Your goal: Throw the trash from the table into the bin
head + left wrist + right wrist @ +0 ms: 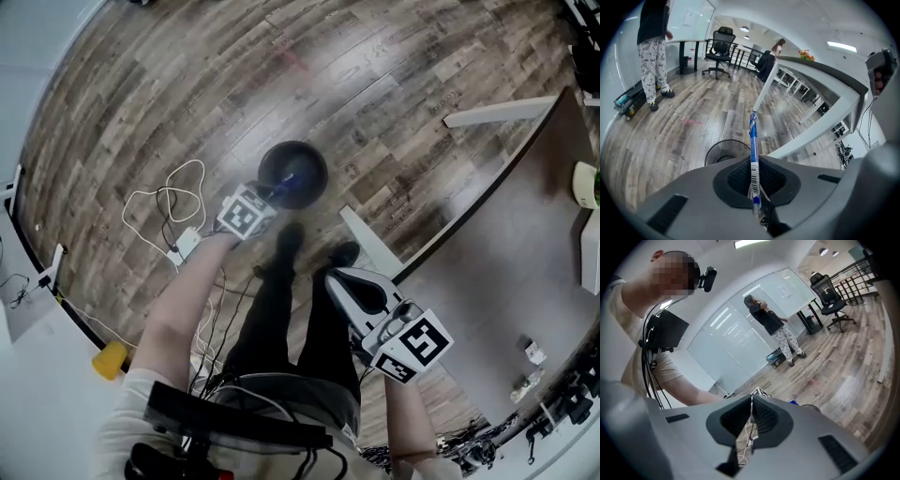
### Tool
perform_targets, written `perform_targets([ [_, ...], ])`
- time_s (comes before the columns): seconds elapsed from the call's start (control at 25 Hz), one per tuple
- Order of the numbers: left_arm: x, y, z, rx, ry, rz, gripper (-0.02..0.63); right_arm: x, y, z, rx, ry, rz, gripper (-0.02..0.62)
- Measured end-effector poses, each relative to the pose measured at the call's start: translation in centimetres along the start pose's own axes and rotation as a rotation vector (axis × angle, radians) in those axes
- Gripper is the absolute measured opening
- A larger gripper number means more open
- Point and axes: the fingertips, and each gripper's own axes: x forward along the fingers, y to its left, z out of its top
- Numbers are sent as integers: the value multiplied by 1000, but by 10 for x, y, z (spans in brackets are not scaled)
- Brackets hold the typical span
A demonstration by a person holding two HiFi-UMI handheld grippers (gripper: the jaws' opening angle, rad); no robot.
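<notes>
Wood floor [187, 94]. Table [506, 281] at right, its white leg [370, 242] near bin. Round black bin [292, 173] on floor. Right gripper [342, 278] jaws together, empty. Left gripper [269, 194] clamped on blue wrapper [753, 140], over bin mouth. White cables [169, 202] left of bin.

Wood-plank floor [394, 84] bearing a round black bin [292, 173], a loose white cable [169, 202] with a power strip [186, 246], and a yellow object [110, 359] by the wall; at right, the grey surface [506, 281] carrying a pale-green round item [586, 185] and small white scraps [534, 353] near its edges.
</notes>
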Motion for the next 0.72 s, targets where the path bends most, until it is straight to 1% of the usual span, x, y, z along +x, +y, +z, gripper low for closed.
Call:
perform_targets([
  [0.08, 15, 4, -3, -11, 12, 4, 18, 0, -3, -3, 19, -16, 4, 20],
  [0.2, 32, 12, -25, -35, 56, 3, 18, 4, 0, -10, 48, -15, 21, 20],
  [0.48, 74, 40, -53, -33, 104, 61, 18, 10, -7, -14, 46, -39, 38, 20],
  [0.6, 90, 48, -59, -28, 104, 70, 18, 17, -8, -16, 66, -42, 64, 20],
  [0.72, 103, 58, -71, -21, 140, 79, 18, 25, -8, -21, 79, -28, 72, 20],
])
